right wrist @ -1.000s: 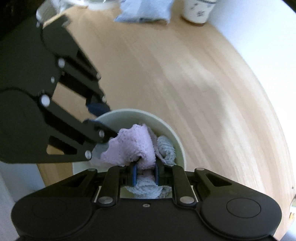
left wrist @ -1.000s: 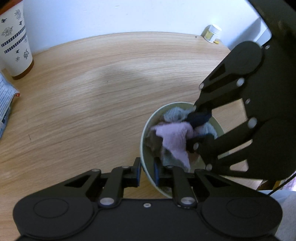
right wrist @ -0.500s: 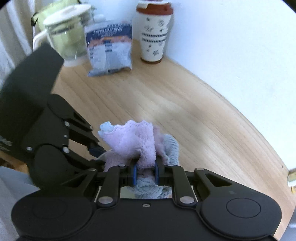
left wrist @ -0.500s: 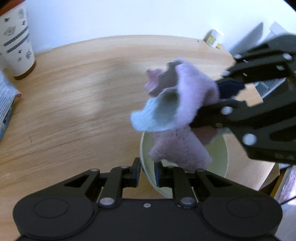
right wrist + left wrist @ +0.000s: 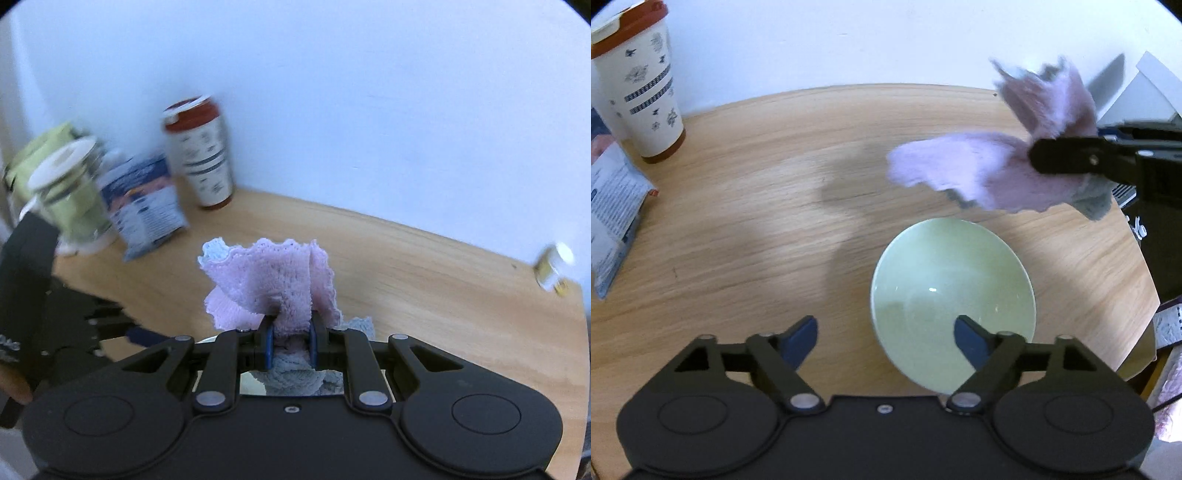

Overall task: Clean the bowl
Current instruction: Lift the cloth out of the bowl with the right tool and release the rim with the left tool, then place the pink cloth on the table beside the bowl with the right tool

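Note:
A pale green bowl (image 5: 953, 295) stands upright on the wooden table (image 5: 738, 221), with nothing inside it. My left gripper (image 5: 886, 338) hovers over its near left rim. Its jaws are opening; the rim lies between the blue pads (image 5: 801, 336), which do not touch it. My right gripper (image 5: 290, 339) is shut on a bunched pink and light-blue cloth (image 5: 273, 284). In the left wrist view that cloth (image 5: 979, 173) hangs in the air above and beyond the bowl, toward the right, blurred. The bowl is hidden under the right gripper's body in its own view.
A paper cup with a red-brown lid (image 5: 639, 96) stands by the wall at the back left, beside a blue snack packet (image 5: 613, 214). A lidded glass jar (image 5: 70, 192) and a small white pot (image 5: 554, 269) also stand on the table. The table's curved edge runs close on the right.
The right gripper lifted the cloth out of the bowl and carried it up and to the right. The left gripper let go of the bowl's rim and spread wide.

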The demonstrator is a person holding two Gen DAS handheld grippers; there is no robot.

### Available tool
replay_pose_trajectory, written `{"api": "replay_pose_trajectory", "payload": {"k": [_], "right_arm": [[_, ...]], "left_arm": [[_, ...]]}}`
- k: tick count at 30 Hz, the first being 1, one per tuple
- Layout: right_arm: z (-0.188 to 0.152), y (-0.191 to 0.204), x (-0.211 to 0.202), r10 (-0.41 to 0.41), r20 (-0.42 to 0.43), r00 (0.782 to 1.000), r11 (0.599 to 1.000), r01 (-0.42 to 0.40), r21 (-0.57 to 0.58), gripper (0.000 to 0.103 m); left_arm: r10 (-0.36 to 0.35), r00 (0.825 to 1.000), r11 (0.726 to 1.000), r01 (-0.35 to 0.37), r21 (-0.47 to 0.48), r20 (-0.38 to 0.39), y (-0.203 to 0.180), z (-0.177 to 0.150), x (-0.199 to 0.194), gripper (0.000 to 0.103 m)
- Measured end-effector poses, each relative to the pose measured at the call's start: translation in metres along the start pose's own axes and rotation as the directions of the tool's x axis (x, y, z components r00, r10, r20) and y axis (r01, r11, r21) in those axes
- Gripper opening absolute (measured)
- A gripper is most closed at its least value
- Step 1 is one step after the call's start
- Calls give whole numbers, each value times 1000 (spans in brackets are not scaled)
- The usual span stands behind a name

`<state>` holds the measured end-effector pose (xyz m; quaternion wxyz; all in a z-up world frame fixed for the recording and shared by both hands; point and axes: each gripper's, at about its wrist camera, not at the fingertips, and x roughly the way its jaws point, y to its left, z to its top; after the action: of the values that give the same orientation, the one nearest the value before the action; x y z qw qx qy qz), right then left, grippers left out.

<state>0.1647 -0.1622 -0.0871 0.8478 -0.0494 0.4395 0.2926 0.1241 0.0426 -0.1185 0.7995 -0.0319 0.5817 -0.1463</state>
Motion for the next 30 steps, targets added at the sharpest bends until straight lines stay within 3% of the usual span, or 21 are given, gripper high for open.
{"api": "replay_pose_trajectory", "payload": {"k": [4, 9, 15, 22, 26, 30], "right_arm": [[-6, -29, -11, -39, 0, 999, 995, 38, 91, 20], [-19, -61, -8, -96, -48, 994, 978, 103, 183, 20], [-43, -84, 10, -202, -126, 971, 958, 223, 180, 20], [-64, -101, 21, -184, -183, 966, 954, 220, 201, 23], [-70, -104, 31, -187, -192, 963, 952, 227, 208, 25], [-70, -102, 33, -189, -188, 964, 947, 229, 226, 34]], "left_arm": [[47, 999, 999, -47, -5, 15, 1, -1, -1, 101], [79, 996, 997, -78, -19, 34, -1, -6, -11, 102], [139, 990, 987, -137, -83, 23, 1, -13, -21, 102], [114, 993, 982, -112, -150, 9, 4, -20, -31, 102], [134, 991, 978, -130, -166, 13, 2, -21, -34, 102], [147, 989, 976, -142, -164, 21, 2, -19, -42, 102]]}}
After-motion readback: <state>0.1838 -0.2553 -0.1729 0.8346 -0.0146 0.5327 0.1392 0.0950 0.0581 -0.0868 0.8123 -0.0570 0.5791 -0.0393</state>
